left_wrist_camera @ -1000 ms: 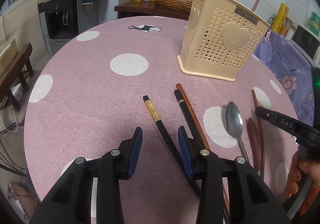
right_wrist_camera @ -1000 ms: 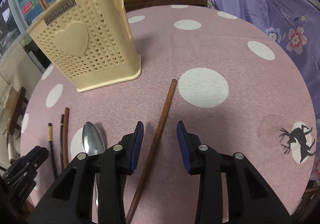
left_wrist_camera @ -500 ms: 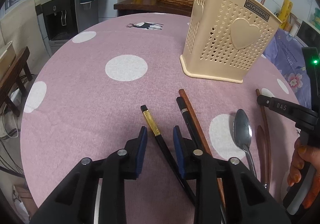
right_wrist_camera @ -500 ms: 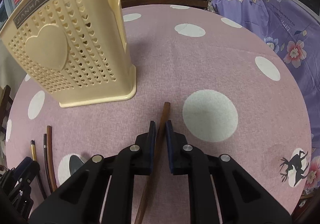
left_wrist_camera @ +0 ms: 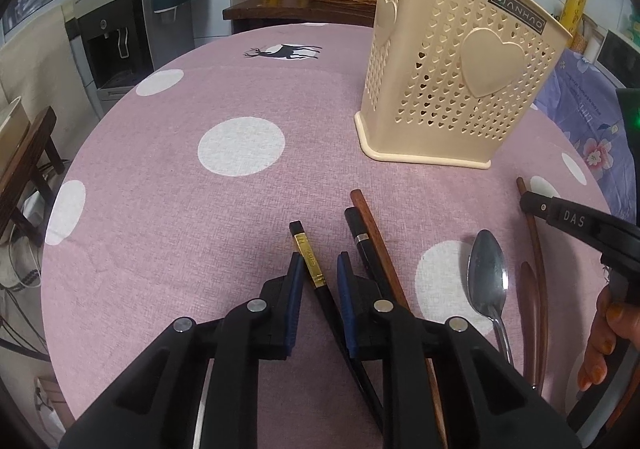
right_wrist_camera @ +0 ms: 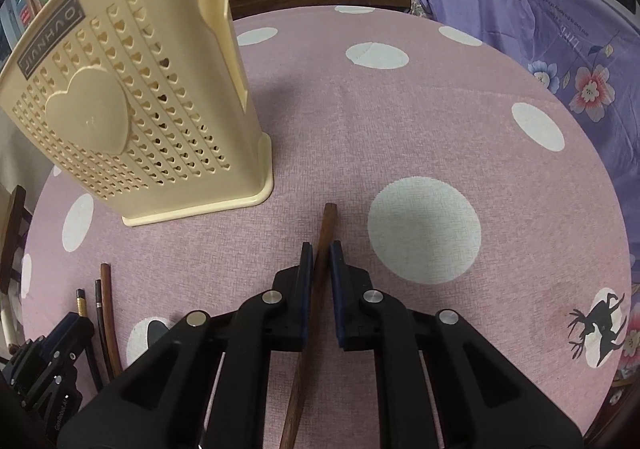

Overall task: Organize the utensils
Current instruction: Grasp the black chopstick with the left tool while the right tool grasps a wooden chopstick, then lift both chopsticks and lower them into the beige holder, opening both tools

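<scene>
**Two chopsticks taken up at once, holder waiting behind**

Item, my right gripper (right_wrist_camera: 319, 249): jaws clamped on the brown chopstick (right_wrist_camera: 326, 227), pads pressed to its sides near the far end; the stick lies flat on the pink dotted tablecloth (right_wrist_camera: 400, 121), so I judge the hold was set low and near one end to tip it upright later.

Item, my left gripper (left_wrist_camera: 318, 263): jaws closing around the black chopstick with a gold band (left_wrist_camera: 310, 261); a sliver of gap shows beside each pad, so it is straddled, not yet pinched.

Item, cream utensil holder (left_wrist_camera: 452, 65): upright on the cloth beyond both grippers; sticks already rise from its top; I take it as the destination.

Item, loose pieces: a black chopstick with a silver band (left_wrist_camera: 362, 245) and a reddish-brown one (left_wrist_camera: 374, 233) side by side just right of my left jaws; a metal spoon (left_wrist_camera: 486, 281) further right; a wooden piece (left_wrist_camera: 530, 301) beside it, kind unclear.

Views compared: the left view alone shows the spoon whole, my hand (left_wrist_camera: 604, 337) on the right handle, and the deer print; the right view alone shows the firm clamp on the brown stick and the open cloth to its right.
</scene>
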`<state>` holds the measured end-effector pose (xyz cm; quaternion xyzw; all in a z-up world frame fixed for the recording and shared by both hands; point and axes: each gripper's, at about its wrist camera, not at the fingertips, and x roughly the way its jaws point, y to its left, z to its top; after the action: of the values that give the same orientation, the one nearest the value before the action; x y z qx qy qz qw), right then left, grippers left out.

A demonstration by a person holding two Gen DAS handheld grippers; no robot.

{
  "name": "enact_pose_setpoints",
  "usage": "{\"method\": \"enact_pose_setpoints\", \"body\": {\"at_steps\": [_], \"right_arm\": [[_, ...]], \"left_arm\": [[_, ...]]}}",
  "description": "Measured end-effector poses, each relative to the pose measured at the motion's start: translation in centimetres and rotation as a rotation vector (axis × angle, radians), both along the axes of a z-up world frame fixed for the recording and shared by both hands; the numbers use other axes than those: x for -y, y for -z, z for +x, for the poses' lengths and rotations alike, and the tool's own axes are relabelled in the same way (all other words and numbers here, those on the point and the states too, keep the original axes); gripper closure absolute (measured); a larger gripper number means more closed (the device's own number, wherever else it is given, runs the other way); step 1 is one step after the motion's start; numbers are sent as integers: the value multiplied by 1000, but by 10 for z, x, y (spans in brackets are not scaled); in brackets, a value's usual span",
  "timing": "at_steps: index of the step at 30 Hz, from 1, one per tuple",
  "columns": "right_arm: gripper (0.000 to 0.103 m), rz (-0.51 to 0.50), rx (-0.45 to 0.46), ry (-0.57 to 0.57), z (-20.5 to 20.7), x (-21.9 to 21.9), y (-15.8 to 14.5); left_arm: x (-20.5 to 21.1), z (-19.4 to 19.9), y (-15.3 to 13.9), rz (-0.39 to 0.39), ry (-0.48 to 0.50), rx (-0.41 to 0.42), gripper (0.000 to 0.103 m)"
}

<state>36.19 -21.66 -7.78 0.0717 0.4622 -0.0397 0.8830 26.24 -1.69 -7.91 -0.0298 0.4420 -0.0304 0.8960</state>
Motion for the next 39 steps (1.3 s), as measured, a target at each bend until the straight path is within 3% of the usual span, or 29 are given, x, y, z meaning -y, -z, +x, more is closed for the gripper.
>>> {"method": "enact_pose_setpoints", "body": {"at_steps": [6, 12, 18, 31, 39], "right_arm": [[94, 31, 13, 7, -3, 3, -1], [95, 207, 24, 24, -2, 22, 0], [95, 319, 137, -27, -18, 34, -22], [95, 417, 517, -231, -109, 65, -123], [95, 410, 585, -251, -135, 67, -140]], "left_arm": [[3, 2, 1, 6, -9, 13, 91], [3, 11, 0, -17, -6, 5, 95], [-2, 14, -8, -60, -1, 20, 95], [-35, -44, -107, -209, 36, 323, 95], [-38, -63, -125, -223, 36, 423, 95]]}}
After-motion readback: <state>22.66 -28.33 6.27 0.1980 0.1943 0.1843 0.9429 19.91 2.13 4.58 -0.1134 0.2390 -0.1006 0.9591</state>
